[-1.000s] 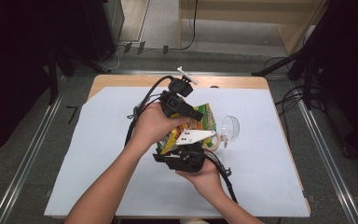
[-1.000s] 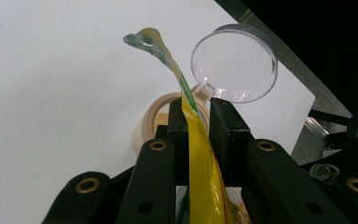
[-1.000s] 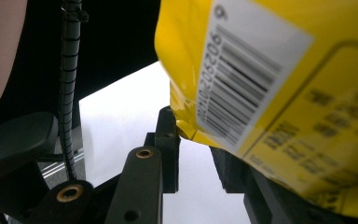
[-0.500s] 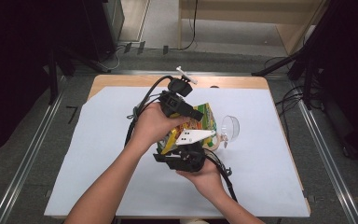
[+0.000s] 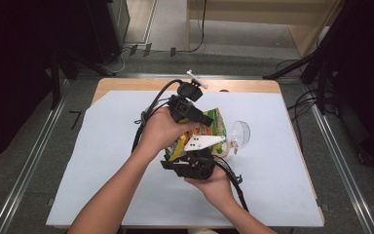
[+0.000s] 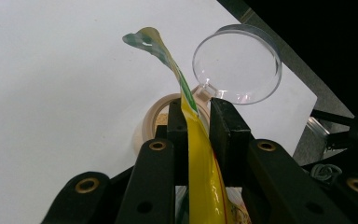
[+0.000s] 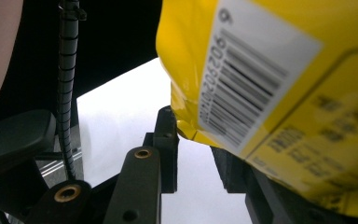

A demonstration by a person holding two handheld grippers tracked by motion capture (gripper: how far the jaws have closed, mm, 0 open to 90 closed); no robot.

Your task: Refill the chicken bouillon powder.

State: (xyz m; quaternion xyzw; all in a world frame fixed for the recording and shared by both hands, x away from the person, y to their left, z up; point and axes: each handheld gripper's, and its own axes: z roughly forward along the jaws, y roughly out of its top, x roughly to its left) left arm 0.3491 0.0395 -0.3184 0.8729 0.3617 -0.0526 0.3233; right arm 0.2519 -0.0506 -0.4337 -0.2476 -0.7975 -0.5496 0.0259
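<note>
A yellow and green snack bag (image 5: 217, 118) hangs above the table between both grippers. My left gripper (image 5: 205, 122) comes in from the far side, and its jaws are shut on the bag's (image 6: 200, 177) thin top edge, which sticks up past the tips. My right gripper (image 5: 199, 152), with its white three-cornered plate, holds the bag from the near side. In the right gripper view the bag (image 7: 307, 93) with its barcode sits at the jaw tips and hides the right jaw. Under the bag stands a beige bowl (image 6: 151, 123) next to a clear round container (image 6: 235, 65).
A white sheet (image 5: 102, 161) covers most of the wooden table (image 5: 126, 85). The beige bowl (image 5: 224, 150) and the clear container (image 5: 242, 132) stand right of centre. Black cables trail from both grippers. Dark stands and floor rails surround the table.
</note>
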